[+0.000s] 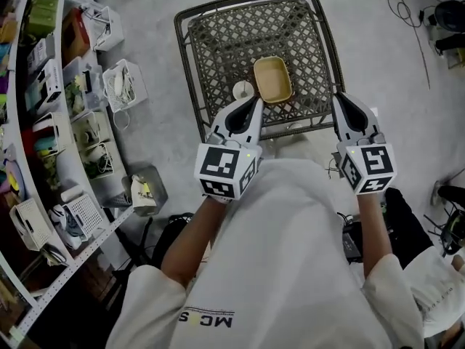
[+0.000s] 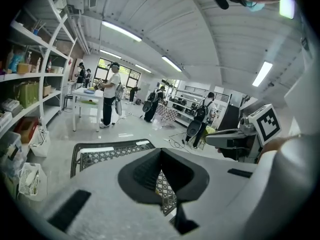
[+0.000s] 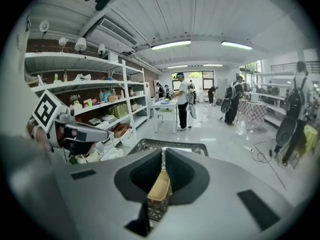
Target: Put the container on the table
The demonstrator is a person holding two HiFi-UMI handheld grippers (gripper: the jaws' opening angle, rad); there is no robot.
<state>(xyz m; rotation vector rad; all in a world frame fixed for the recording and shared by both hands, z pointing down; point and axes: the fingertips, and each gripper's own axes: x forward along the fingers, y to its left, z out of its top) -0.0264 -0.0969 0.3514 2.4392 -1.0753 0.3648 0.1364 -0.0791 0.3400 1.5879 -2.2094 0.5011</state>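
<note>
A tan oblong container (image 1: 272,78) lies on the dark lattice-top table (image 1: 218,35), with a small white round thing (image 1: 243,89) next to it on the left. In the head view my left gripper (image 1: 255,102) is held at the table's near edge, just short of the container, jaws together and empty. My right gripper (image 1: 338,97) hovers by the table's near right corner, also shut on nothing. In the right gripper view the container (image 3: 161,186) shows below the closed jaws. The left gripper view shows only the table's lattice (image 2: 100,156) past its closed jaws.
Curved white shelves (image 1: 43,122) packed with bins run along the left, with white wire baskets (image 1: 123,86) on the floor beside them. Cables (image 1: 407,9) lie on the floor at the far right. Several people stand far off by a white table (image 2: 90,96).
</note>
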